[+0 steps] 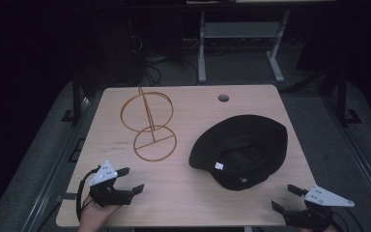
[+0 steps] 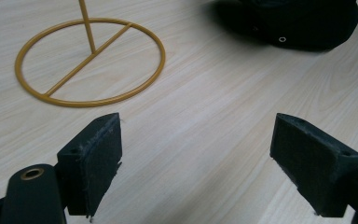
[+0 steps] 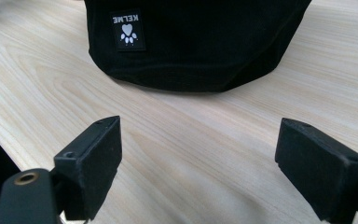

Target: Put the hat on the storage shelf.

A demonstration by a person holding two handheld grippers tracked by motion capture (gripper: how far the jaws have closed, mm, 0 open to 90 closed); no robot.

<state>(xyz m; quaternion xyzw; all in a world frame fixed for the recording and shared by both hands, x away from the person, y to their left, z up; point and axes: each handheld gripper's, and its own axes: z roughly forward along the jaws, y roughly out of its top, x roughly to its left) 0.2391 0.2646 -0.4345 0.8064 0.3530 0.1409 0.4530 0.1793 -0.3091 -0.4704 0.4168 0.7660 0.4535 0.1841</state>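
Pale wooden table (black hat, gold wire stand) in a dim, perhaps cabled room; both grippers' fingers wide open, empty.

Black hat crown cut off at top edge, gold wire stand stem cropped

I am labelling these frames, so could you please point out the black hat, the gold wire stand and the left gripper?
Black hat [image 1: 265, 133]: high view, on its brim.
Gold wire stand [image 2: 160, 58]: left gripper view, on its base ring.
Left gripper [image 1: 131, 180]: high view, midway between its fingertips.
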